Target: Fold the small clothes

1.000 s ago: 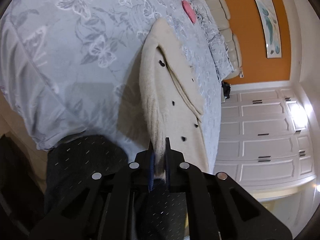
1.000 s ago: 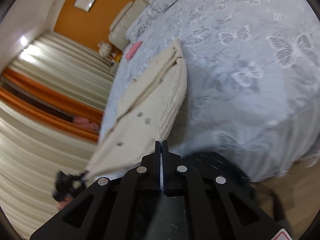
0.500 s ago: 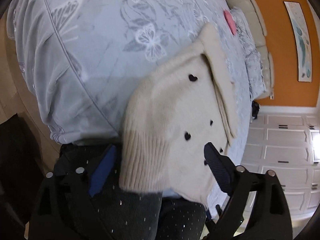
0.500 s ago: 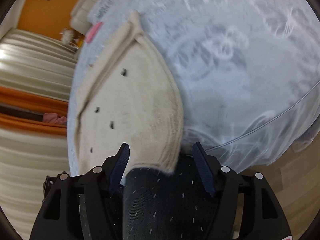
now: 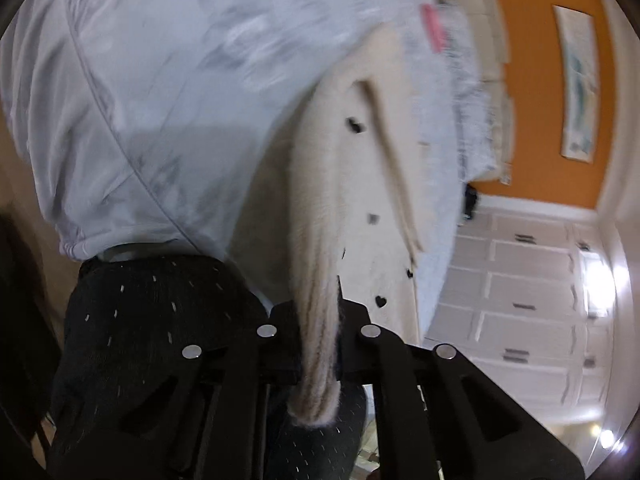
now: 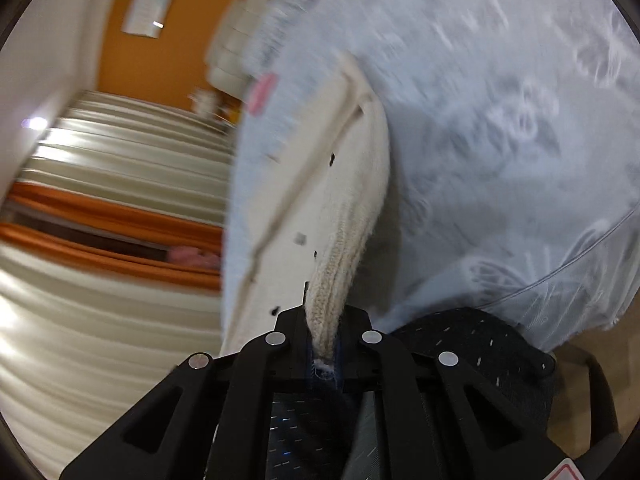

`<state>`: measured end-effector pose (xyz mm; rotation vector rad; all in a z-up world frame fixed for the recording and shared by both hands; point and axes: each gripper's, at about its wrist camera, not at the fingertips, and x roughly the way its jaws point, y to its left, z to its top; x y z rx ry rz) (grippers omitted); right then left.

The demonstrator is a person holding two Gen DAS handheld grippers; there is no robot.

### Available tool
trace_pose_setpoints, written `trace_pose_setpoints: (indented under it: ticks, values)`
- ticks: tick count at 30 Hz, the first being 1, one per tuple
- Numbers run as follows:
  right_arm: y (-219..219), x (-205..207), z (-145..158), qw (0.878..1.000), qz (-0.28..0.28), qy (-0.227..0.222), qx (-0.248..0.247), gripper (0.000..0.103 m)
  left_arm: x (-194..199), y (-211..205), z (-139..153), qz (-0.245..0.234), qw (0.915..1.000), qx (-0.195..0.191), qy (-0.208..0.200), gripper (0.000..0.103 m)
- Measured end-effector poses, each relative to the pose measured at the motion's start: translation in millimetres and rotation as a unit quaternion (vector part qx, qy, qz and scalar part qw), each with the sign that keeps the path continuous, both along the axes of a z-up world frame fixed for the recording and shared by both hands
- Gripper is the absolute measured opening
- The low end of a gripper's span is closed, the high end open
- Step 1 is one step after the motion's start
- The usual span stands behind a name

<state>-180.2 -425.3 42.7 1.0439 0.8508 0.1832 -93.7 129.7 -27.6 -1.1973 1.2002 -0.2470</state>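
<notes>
A cream knitted cardigan point(image 5: 360, 184) with small dark heart buttons lies lengthwise on the bed. Its ribbed hem hangs over the near edge. In the left wrist view, my left gripper point(image 5: 318, 304) is shut on one corner of that ribbed hem, which bunches up and trails back over the gripper body. The right wrist view shows the same cardigan point(image 6: 344, 184). There my right gripper point(image 6: 322, 320) has its jaws closing, with the other hem corner pinched between them. Both views are blurred by motion.
A pale blue bedspread point(image 5: 160, 100) with a butterfly print covers the bed point(image 6: 500, 120). The person's dark speckled trousers point(image 5: 152, 320) press against the bed's near edge. A pink item point(image 5: 434, 28) lies near the pillows. White wardrobe doors point(image 5: 528, 300) stand at one side and curtains point(image 6: 100, 320) at the other.
Half a second ago both grippers stood open around the flat hem. Now each is closed on a hem corner, and the cloth is gathered and pulled toward the cameras.
</notes>
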Motion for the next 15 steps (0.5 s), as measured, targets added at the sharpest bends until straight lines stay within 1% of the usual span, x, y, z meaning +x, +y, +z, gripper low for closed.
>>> trace_pose_setpoints:
  ticks: [2, 4, 6, 7, 8, 10, 12, 15]
  values:
    - [-7, -23, 20, 0.999, -0.010, -0.030, 0.008, 0.007, -15, 11, 21, 0.004, 0.9995, -0.021, -0.022, 0.007]
    - [-9, -42, 33, 0.999, -0.014, -0.050, 0.015, 0.007, -29, 20, 36, 0.008, 0.9985, -0.038, -0.038, 0.007]
    - [-9, -64, 50, 0.997, -0.011, -0.070, 0.006, 0.007, -48, 28, 52, 0.006, 0.9973, -0.049, -0.054, 0.007]
    - [-11, -72, 55, 0.997, -0.009, -0.074, 0.000, 0.007, -56, 28, 57, 0.001, 0.9971, -0.051, -0.057, 0.007]
    - [-11, -80, 60, 0.997, -0.004, -0.076, -0.007, 0.007, -68, 29, 63, -0.007, 0.9971, -0.050, -0.058, 0.006]
    - [-12, -104, 65, 0.997, 0.007, -0.075, -0.022, 0.007, -85, 32, 64, -0.013, 0.9971, -0.052, -0.054, 0.006]
    - [-7, -124, 68, 0.997, 0.015, -0.072, -0.039, 0.007, -108, 34, 62, -0.011, 0.9967, -0.069, -0.043, 0.006]
    - [-4, -148, 70, 0.996, 0.016, -0.068, -0.050, 0.007, -133, 34, 63, -0.005, 0.9961, -0.081, -0.034, 0.006]
